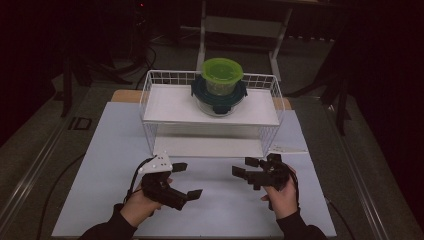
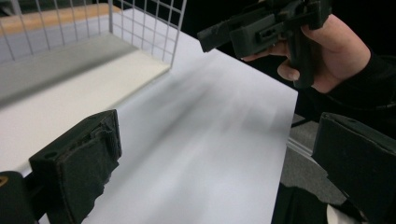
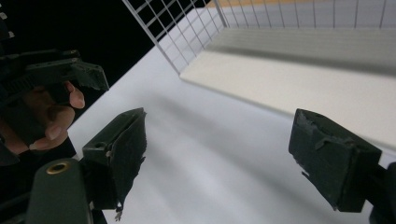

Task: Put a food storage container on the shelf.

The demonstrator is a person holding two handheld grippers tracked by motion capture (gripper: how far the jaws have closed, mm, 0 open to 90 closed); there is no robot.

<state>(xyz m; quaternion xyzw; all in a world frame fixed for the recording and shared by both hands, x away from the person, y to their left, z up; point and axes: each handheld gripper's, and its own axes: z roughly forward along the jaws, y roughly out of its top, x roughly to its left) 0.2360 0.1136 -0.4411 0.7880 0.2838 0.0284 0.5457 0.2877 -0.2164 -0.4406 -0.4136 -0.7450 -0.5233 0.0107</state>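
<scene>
On the worktop, near edge: we found both claws low over the white sheet, in front of the wire rack.
Left claw: jaws spread wide, nothing between them; its own view showed bare sheet in the gap.
Right claw: jaws likewise wide apart and empty; it pointed inward toward the left claw.
Stacked containers: on the rack's upper shelf, toward its right half, well apart from both claws.
Make-up of the stack: a green-lidded tub sat on a larger clear container with a dark teal lid.
Why held so: we judged the open, empty jaws and the inward-turned hands to be a ready pose ahead of a reach for the stack.
Why placed so: we judged the nested stacking to save shelf room; the rack's wire rim would keep the stack from sliding off the back.
Count, claws: two, one per hand.
Count, containers: two, one on the other.
Count, shelves: two, an upper and a lower shelf; nothing was seen on the lower.
Count, other items: one small paper slip lay just right of the rack's foot.
</scene>
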